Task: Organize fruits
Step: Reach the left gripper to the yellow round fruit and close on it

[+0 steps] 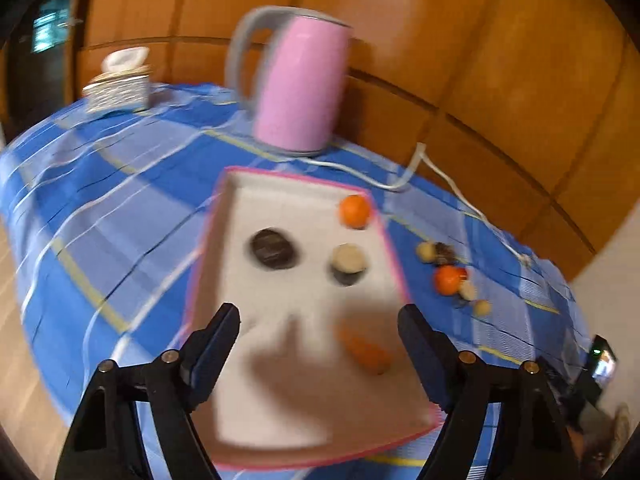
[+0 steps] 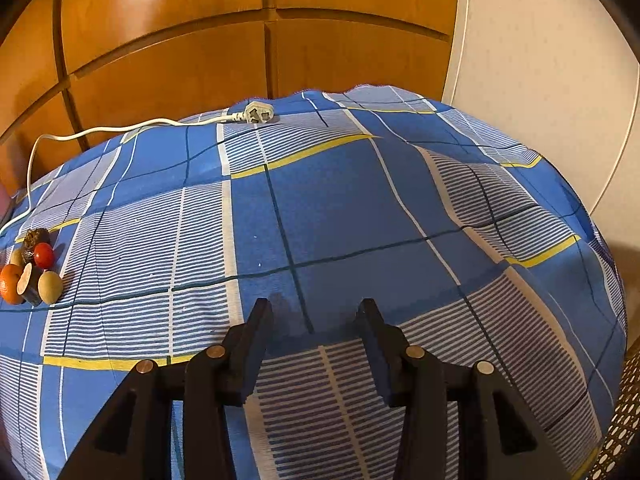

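Left gripper (image 1: 320,320) wide open over tray (image 1: 224,216), right gripper (image 2: 316,312) empty

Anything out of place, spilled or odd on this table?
Yes: the kettle's plug lies loose on the tablecloth, connected to nothing. A small heap of fruit still sits on the cloth, outside the pink-rimmed tray. The left wrist view is motion-blurred; no spill or damage shows.
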Demonstrator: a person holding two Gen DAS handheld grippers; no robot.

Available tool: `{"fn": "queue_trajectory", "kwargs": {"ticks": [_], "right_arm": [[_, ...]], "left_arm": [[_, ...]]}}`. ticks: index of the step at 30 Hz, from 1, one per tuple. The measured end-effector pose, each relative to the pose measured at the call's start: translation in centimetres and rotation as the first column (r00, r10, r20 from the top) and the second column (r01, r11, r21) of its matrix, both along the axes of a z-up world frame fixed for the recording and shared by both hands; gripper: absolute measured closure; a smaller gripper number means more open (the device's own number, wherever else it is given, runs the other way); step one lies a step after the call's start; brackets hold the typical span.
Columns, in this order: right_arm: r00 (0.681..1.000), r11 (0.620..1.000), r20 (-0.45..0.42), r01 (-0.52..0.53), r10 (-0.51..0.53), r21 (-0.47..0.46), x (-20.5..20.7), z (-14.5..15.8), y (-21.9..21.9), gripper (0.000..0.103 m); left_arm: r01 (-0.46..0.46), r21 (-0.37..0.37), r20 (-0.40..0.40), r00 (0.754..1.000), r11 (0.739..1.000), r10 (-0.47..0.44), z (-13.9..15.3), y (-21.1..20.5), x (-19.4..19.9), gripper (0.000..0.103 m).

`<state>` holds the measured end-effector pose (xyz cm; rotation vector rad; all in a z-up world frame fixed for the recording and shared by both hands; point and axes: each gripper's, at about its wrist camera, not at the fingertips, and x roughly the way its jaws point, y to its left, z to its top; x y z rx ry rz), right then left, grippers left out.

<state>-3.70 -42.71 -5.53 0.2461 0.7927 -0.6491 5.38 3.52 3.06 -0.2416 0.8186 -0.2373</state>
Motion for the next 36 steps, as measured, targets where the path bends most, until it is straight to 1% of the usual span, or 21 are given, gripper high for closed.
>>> {"fn": "queue_trajectory", "kwargs": {"ticks": [3,4,6,8,9,11,12,14,16,17,20,25,26,31,34,36], "right_arm": [[1.0,1.0,0.005,-0.004,0.004,0.002,-0.1,-0.1,0.1,0.053],[1.0,1.0,0.006,-0.005,0.005,0.003,-0.1,-0.1,0.1,0.053],[1.0,1.0,0.008,-0.007,0.007,0.003,-0.1,-0.1,0.1,0.052],[1.0,1.0,0.009,-0.009,0.008,0.003,0.0,-0.2,0.1,0.051],[1.0,1.0,0.01,-0.01,0.01,0.003,0.0,-0.2,0.1,0.051],[1.0,1.0,0.012,-0.012,0.012,0.005,0.0,-0.2,0.2,0.049],[1.0,1.0,0.013,-0.014,0.014,0.005,0.0,-0.2,0.2,0.049],[1.0,1.0,0.012,-0.015,0.015,0.004,0.1,-0.2,0.2,0.048],[1.0,1.0,0.012,-0.016,0.016,0.003,0.1,-0.3,0.2,0.047],[1.0,1.0,0.012,-0.017,0.017,0.001,0.1,-0.3,0.2,0.047],[1.0,1.0,0.012,-0.018,0.018,-0.001,0.1,-0.3,0.3,0.047],[1.0,1.0,0.012,-0.018,0.018,-0.004,0.1,-0.3,0.3,0.046],[1.0,1.0,0.012,-0.018,0.018,-0.003,0.1,-0.3,0.3,0.046],[1.0,1.0,0.011,-0.017,0.017,-0.004,0.1,-0.3,0.4,0.046],[1.0,1.0,0.011,-0.017,0.017,-0.004,0.2,-0.4,0.4,0.046],[1.0,1.0,0.01,-0.017,0.017,-0.006,0.2,-0.4,0.4,0.046]], "left_arm": [[0.091,0.041,-0.008,0.996,0.995,-0.091,0.9,-2.9,1.7,0.031],[0.125,0.048,-0.014,0.992,0.991,-0.124,1.0,-3.8,2.3,0.037],[0.189,0.078,-0.032,0.982,0.979,-0.187,1.1,-6.1,3.7,0.042],[0.228,0.093,-0.037,0.974,0.969,-0.225,1.1,-7.6,4.5,0.056],[0.247,0.094,-0.04,0.969,0.964,-0.244,1.2,-8.3,5.0,0.057],[0.284,0.103,-0.044,0.959,0.953,-0.281,1.3,-9.9,6.1,0.065],[0.299,0.112,-0.046,0.954,0.948,-0.295,1.4,-10.5,6.6,0.066],[0.339,0.13,-0.061,0.941,0.932,-0.334,1.1,-12.1,7.8,0.074],[0.37,0.13,-0.089,0.928,0.92,-0.361,0.7,-13.4,9.2,0.075],[0.381,0.127,-0.099,0.923,0.916,-0.371,0.5,-14.1,9.8,0.078],[0.406,0.13,-0.136,0.911,0.905,-0.389,-0.5,-15.9,11.3,0.078],[0.408,0.139,-0.196,0.904,0.902,-0.379,-2.4,-18.2,14.2,0.078],[0.418,0.143,-0.218,0.898,0.897,-0.383,-2.9,-18.6,14.7,0.078],[0.412,0.142,-0.276,0.89,0.9,-0.363,-4.9,-19.4,16.3,0.078],[0.405,0.106,-0.299,0.884,0.908,-0.36,-6.1,-19.7,17.1,0.078],[0.398,0.097,-0.316,0.882,0.912,-0.351,-6.8,-19.9,17.5,0.078]]}}
